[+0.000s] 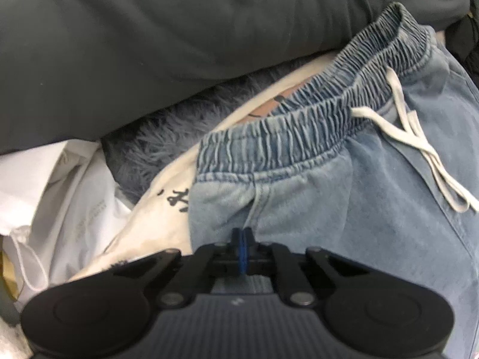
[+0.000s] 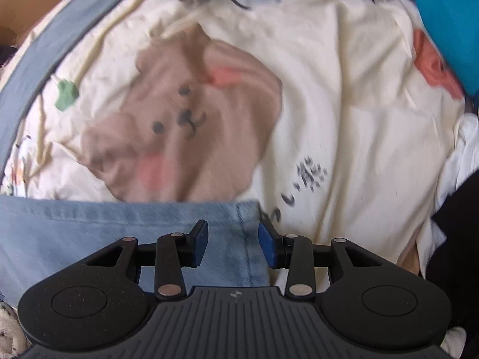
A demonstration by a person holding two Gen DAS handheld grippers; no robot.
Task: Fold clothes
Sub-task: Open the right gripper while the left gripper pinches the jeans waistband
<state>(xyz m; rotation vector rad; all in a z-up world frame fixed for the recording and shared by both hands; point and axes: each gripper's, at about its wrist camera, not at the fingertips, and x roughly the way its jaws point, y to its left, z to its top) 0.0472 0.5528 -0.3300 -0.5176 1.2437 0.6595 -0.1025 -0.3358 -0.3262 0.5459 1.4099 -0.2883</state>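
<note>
Denim shorts point(image 1: 344, 209) look soft, light, drapey: left tool point(image 1: 243, 239) clamped together on side seam low-centre frame; right tool point(image 2: 233, 239) apart over hem corner, a sensible second hold.

cream bear-print sheet point(image 2: 344, 89) | grey pillow point(image 1: 149, 45) | cardboard box point(image 2: 33, 3)

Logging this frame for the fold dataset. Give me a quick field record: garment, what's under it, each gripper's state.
garment: light blue denim pants, elastic waistband, white drawstring
underneath: cream bear-print fabric
left gripper: shut, tips at the pants' side below the waistband; whether cloth is pinched cannot be told
right gripper: open, jaws either side of the pants' hem edge, pads not pressing
behind pants: dark grey cushion, fluffy grey fabric
</note>
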